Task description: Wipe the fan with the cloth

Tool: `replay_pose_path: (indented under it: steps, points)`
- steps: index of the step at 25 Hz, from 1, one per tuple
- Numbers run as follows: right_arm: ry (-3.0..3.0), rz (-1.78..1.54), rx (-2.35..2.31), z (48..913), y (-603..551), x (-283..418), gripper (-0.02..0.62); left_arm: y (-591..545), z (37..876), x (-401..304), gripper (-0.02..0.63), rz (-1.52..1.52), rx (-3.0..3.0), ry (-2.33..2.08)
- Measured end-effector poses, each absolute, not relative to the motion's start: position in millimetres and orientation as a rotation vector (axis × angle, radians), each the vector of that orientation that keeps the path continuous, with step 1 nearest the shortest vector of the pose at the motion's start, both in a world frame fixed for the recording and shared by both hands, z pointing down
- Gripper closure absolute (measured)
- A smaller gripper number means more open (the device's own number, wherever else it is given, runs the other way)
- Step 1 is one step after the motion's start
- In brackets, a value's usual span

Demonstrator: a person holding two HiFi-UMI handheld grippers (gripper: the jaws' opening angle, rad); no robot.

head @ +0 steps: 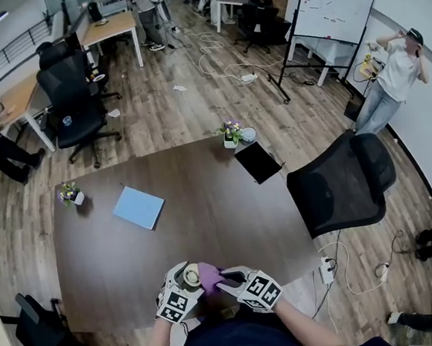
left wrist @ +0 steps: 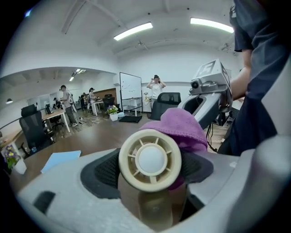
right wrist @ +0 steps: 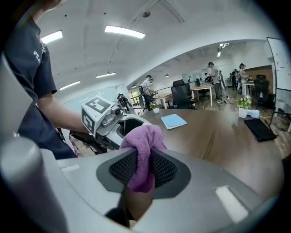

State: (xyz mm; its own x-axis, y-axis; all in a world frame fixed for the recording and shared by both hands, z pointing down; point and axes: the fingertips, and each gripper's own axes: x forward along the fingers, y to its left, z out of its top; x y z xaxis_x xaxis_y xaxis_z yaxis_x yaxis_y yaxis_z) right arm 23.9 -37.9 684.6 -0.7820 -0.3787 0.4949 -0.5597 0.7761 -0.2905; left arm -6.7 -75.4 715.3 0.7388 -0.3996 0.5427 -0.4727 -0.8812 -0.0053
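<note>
- The fan is held up off the bench, over its near edge and close to my body. Its round cream grille faces back along my left claw, and its stem runs down between the jaws.
- My left claw is pinching the fan, with the dark pads pressing in from either side just behind the round head.
- The cloth, purple and bunched, sits just beyond the fan on its right side, and seems to rest against the rim. In the head view the two lie side by side with no gap showing.
- My right claw is clamped on the cloth. A fold of fabric keeps the jaws slightly apart, and a loose bulge stands out past the tips.
- The two claws point in toward each other, so the right claw is nearer the fan's far face. I judge the wipe will mean drawing that bulge across the fan while the left claw holds steady.
- Farther out on the bench lies a blue sheet, well apart from all this.
</note>
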Motion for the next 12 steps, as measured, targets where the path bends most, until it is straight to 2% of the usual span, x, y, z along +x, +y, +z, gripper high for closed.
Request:
replay_pose_path:
  steps: [12]
  points:
    - [-2.623, 0.537, 0.704, 649, -43, 14, 0.497, -68, 683, -9, 0.227, 0.782, 2.874, -0.606]
